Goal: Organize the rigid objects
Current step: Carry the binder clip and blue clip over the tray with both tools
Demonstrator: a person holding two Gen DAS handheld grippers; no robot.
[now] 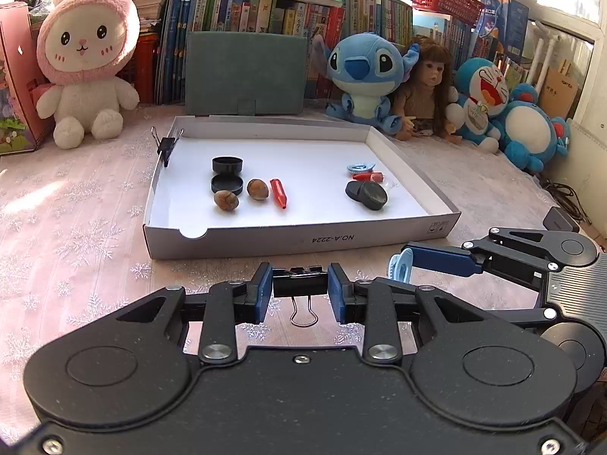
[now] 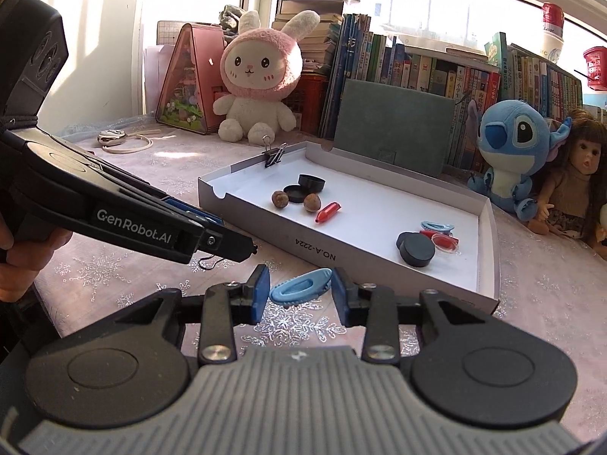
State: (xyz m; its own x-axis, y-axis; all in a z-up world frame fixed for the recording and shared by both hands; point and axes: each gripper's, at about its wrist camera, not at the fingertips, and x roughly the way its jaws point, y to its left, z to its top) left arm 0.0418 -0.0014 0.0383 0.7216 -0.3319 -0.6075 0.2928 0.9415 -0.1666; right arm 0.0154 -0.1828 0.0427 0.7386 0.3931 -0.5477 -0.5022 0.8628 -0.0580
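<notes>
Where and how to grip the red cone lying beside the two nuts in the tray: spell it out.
Grip the red cone across its thick upper body, coming down from above with fingers either side. It lies flat, narrow tip toward the tray's front wall; the nearest nut sits close on its left, so keep clear.

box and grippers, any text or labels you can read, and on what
"NO.A-2224" on the near outer wall of the white cardboard box, printed upside down from here.
"GenRobot.AI" on the side of the left gripper, seen from the right wrist view.
Book spines along the back carry print too small to read.
Small symbols at the box wall's corner are too small to read.
</notes>
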